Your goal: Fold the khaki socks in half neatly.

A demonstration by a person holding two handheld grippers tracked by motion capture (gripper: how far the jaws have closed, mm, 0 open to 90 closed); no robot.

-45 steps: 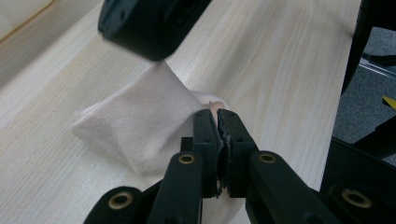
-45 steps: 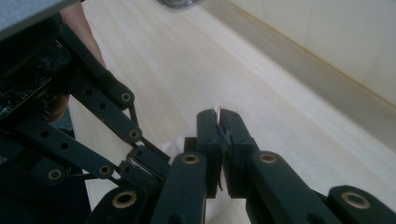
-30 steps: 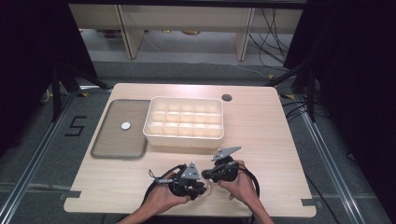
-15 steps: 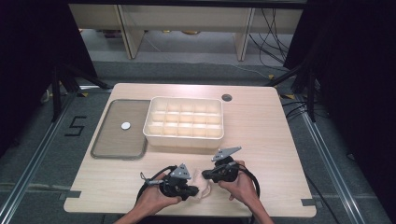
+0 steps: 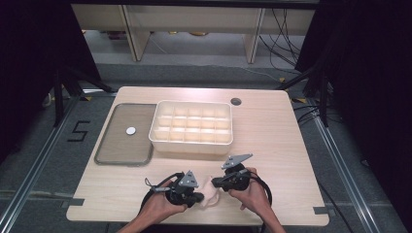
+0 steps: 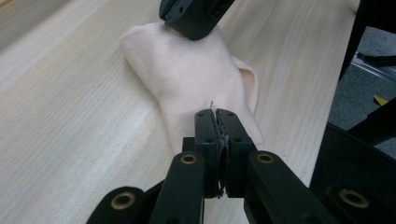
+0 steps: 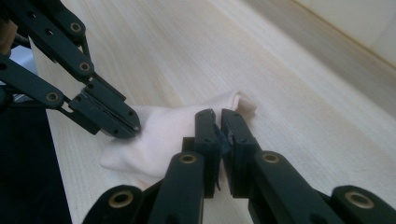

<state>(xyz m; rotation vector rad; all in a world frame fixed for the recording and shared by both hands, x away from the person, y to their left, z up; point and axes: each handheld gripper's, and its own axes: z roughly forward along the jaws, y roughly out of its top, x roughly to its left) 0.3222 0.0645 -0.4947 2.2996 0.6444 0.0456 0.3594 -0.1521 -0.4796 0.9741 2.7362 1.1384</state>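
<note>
1. The table (image 5: 272, 131) was a broad slab of pale wood-grain board, smooth and matte, and all the work sat at its near edge.
2. The divided box (image 5: 191, 127) stood near the middle of the table, cream plastic with rounded corners and a grid of small compartments, all of which looked empty from the high view.
3. The flat tray (image 5: 116, 145) lay just beside the box on its left, a dull grey-brown rectangle with a thin raised rim and one small white disc (image 5: 130, 130) resting on it.
4. The left gripper (image 6: 215, 122) was clenched on the near end of the sock, its black jaws pressed together with the fabric pinched between them.
5. The right gripper (image 7: 217, 125) was likewise clamped shut on the sock's other end, with a fold of fabric between its jaws.
6. The sock (image 6: 196, 79) lay on the bare wood between the two hands, well apart from the box; it was soft, pale peach knit, limp and slightly rumpled.
7. The step in hand looked like folding or straightening the sock with a grip on each end; the next move would probably call for both hands to work together so the thin fabric does not slip free.
</note>
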